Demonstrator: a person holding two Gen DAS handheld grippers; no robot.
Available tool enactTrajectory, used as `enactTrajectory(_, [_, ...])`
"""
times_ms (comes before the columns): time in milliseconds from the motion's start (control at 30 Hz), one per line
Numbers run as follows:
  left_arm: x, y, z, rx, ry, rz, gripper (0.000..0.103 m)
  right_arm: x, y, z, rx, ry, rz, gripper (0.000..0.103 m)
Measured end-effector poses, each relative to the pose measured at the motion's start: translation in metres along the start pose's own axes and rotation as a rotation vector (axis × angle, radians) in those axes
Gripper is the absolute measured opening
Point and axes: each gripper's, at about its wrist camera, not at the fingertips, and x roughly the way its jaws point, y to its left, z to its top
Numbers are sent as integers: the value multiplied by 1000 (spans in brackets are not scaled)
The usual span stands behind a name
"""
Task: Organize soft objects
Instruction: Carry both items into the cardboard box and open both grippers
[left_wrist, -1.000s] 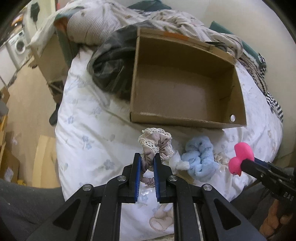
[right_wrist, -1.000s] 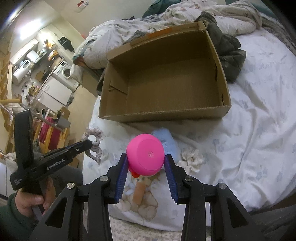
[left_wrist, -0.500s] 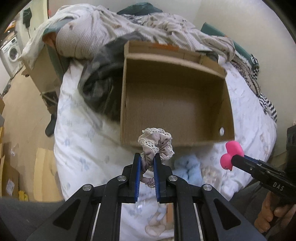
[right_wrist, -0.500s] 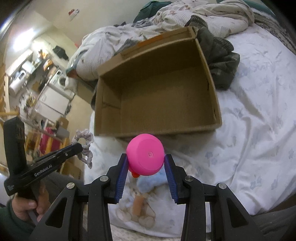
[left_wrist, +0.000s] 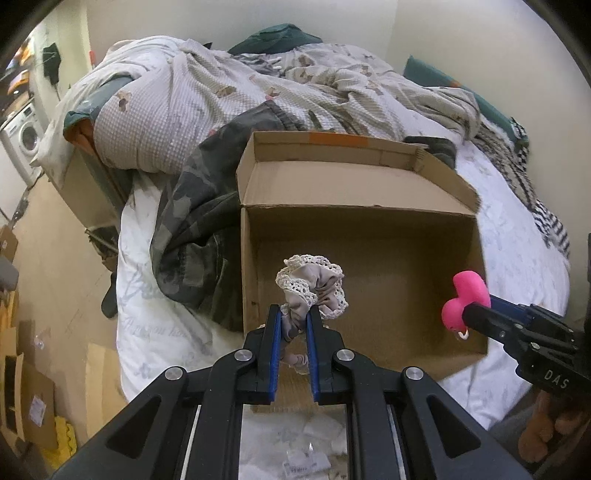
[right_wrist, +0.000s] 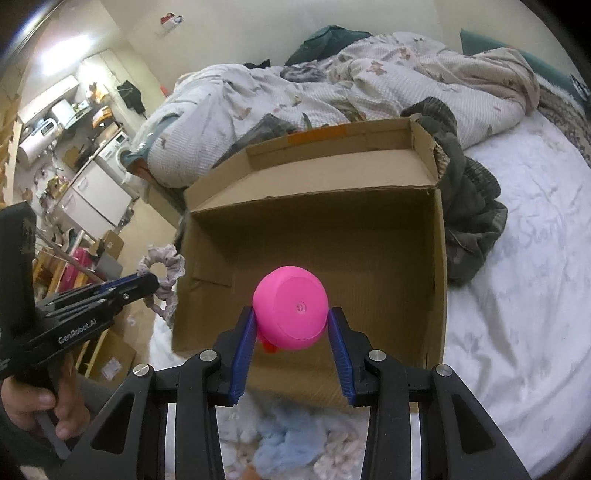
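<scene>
Both claws now over the open cardboard box (left_wrist: 369, 206), no longer above the bed (left_wrist: 147, 317) in front of it as one second ago. Left claw (left_wrist: 293, 325) closed on the lace-edged scrunchie (left_wrist: 314, 286), hanging above the near left part of the box floor. Right claw (right_wrist: 291, 328) closed on the pink soft toy (right_wrist: 291, 307), above the near middle of the box in its own view, close to the right wall in the left wrist view. Box inside bare, nothing dropped yet. Blue fluffy piece (right_wrist: 284, 439) and small white floral piece (right_wrist: 334, 456) left on the bed, just before the near wall of the box. Probably the carrying step nearly finished, release into the box next; afterwards at least two more soft things to collect. Little risk for the scrunchie; for the toy, some chance of landing on the right rim.
</scene>
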Motion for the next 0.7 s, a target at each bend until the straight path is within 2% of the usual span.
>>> enactTrajectory(67, [11, -2, 0, 7, 3, 9, 12, 9, -2, 5, -17, 3, -23, 38])
enactTrajectory(100, [17, -2, -1, 8, 6, 12, 12, 14, -3, 6, -28, 6, -30, 29])
enactTrajectory(133, [26, -1, -3, 5, 16, 14, 12, 19, -4, 7, -35, 12, -34, 26])
enactTrajectory(433, [60, -9, -17, 29, 47, 16, 12, 53, -25, -15, 8, 84, -35, 26])
enactTrajectory(700, [69, -13, -21, 55, 51, 44, 12, 48, -29, -8, 47, 41, -7, 27])
